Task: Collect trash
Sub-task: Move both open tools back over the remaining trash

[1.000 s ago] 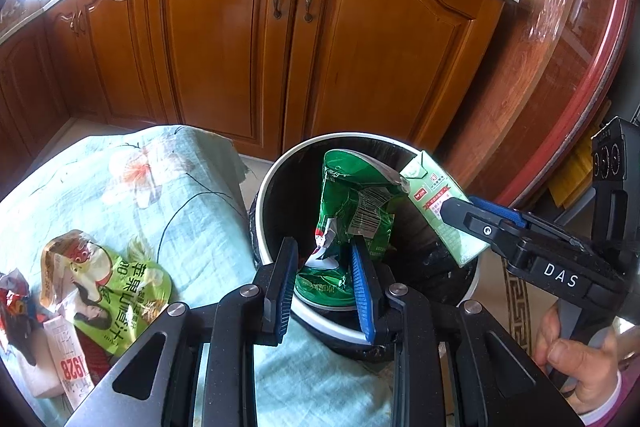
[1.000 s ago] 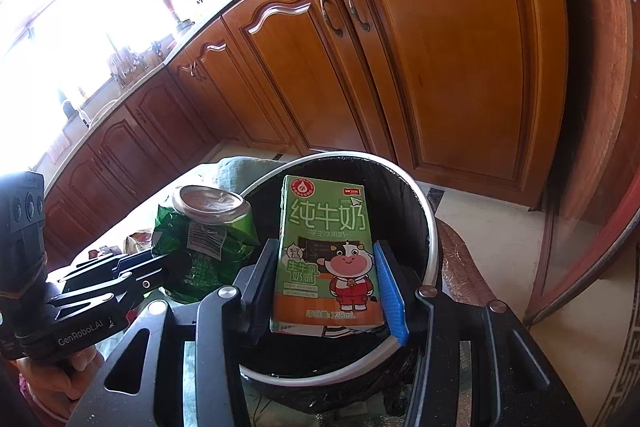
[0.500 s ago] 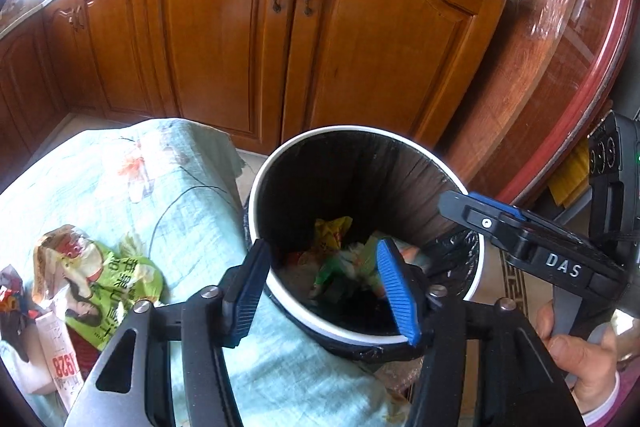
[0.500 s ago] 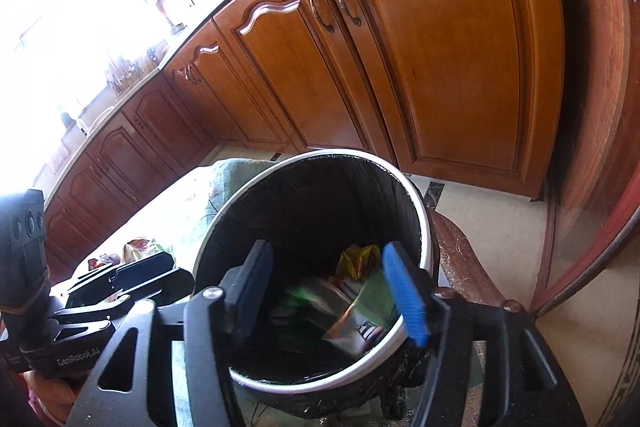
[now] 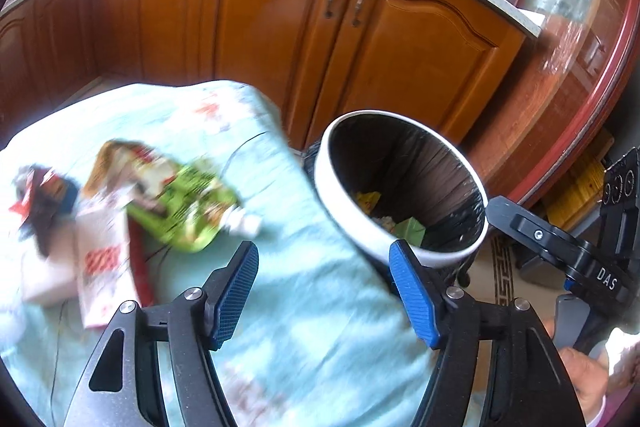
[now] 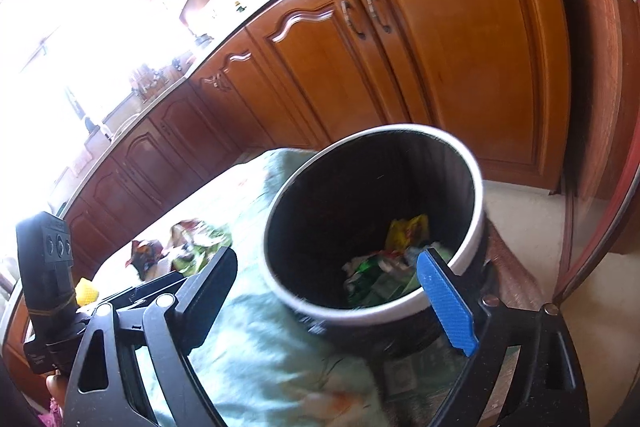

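My left gripper (image 5: pixel 324 291) is spread wide and holds nothing, low in the frame over the pale green cloth (image 5: pixel 312 327); my right gripper (image 6: pixel 332 299) is just as wide and empty, its blue pad in front of the near rim of the trash bin (image 6: pixel 472 183). The bin at centre right holds wrappers in its bottom, a yellow one (image 6: pixel 408 227) among green scraps, so part of the job looks done. What is left lies at the left of the frame on the cloth: a green snack bag (image 5: pixel 180 203), a white and red carton (image 5: pixel 104 259) and what seems, through blur, a dark crumpled wrapper (image 5: pixel 44 203).
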